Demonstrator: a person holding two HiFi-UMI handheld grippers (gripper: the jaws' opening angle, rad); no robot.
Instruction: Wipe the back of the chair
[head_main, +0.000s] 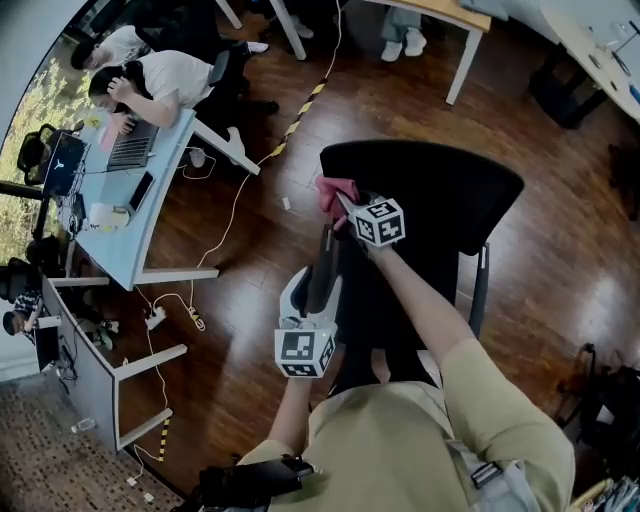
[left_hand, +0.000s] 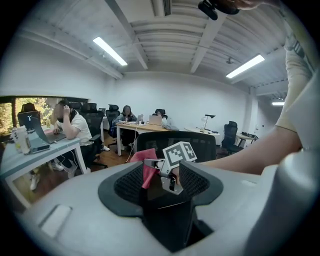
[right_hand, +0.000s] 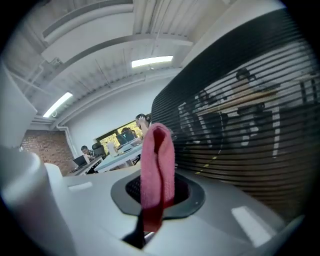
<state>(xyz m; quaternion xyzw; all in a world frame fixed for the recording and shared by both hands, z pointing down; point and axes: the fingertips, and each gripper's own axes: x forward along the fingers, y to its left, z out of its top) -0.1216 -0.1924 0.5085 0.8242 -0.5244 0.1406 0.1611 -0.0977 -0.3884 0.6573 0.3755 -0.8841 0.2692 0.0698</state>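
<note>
The right gripper's (right_hand: 156, 200) jaws are clamped on a pink cloth (right_hand: 158, 167), which stands up from between them in a doubled fold, its free end hanging back down toward the slot. In the right gripper view the cloth sits just beside the black mesh chair back (right_hand: 240, 115), which fills the right side of that view; whether the two touch I cannot tell. From the head view, the right gripper (head_main: 345, 203) holds the cloth (head_main: 334, 191) at the left end of the chair back (head_main: 440, 185), its marker cube (head_main: 380, 222) just behind it. The left gripper's (left_hand: 162, 192) jaws stand apart with nothing pinched; through the gap the left gripper view shows the right gripper (left_hand: 167, 172) with the cloth (left_hand: 148, 172), and the chair back (left_hand: 200, 142) beyond. In the head view the left gripper (head_main: 325, 245) lies close below the right one, along the chair's left side, its own marker cube (head_main: 305, 352) nearest the person. The chair stands on the wood floor (head_main: 260, 250), well apart from the right long edge of the pale-blue bench (head_main: 150, 200). A laptop (head_main: 133, 148) sits near that bench's far end, where a seated person (head_main: 160, 80) leans over it. A power strip (head_main: 195, 318) lies on the floor by the bench's near right corner.
</note>
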